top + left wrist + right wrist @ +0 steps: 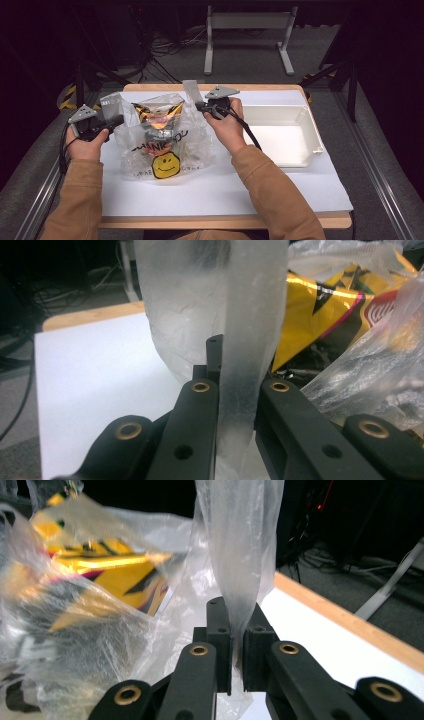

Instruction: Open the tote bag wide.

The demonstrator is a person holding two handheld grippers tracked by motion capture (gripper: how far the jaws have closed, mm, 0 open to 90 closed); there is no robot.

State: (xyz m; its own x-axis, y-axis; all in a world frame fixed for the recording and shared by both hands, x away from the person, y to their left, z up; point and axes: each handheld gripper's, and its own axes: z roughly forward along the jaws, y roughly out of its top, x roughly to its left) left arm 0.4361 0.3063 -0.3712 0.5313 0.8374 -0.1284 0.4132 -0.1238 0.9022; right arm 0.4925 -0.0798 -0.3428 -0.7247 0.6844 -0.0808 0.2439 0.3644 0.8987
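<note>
A clear plastic bag [160, 135] with a yellow smiley face and black lettering lies on the white mat, holding a yellow and black snack packet [157, 116]. My left gripper [116, 120] is shut on the bag's left handle [240, 340], a frosted strip running up between the jaws. My right gripper [201, 106] is shut on the bag's right handle [240, 555], which rises as a bunched strip above the jaws. The snack packet [325, 310] shows beside the left handle, and the snack packet [115, 565] sits left of the right handle.
A white rectangular tray [312, 145] stands empty at the right of the mat. The white mat [225, 190] covers a wooden table [210, 221]. Metal rails run along both sides, and a white stand [247, 35] and cables sit on the floor beyond.
</note>
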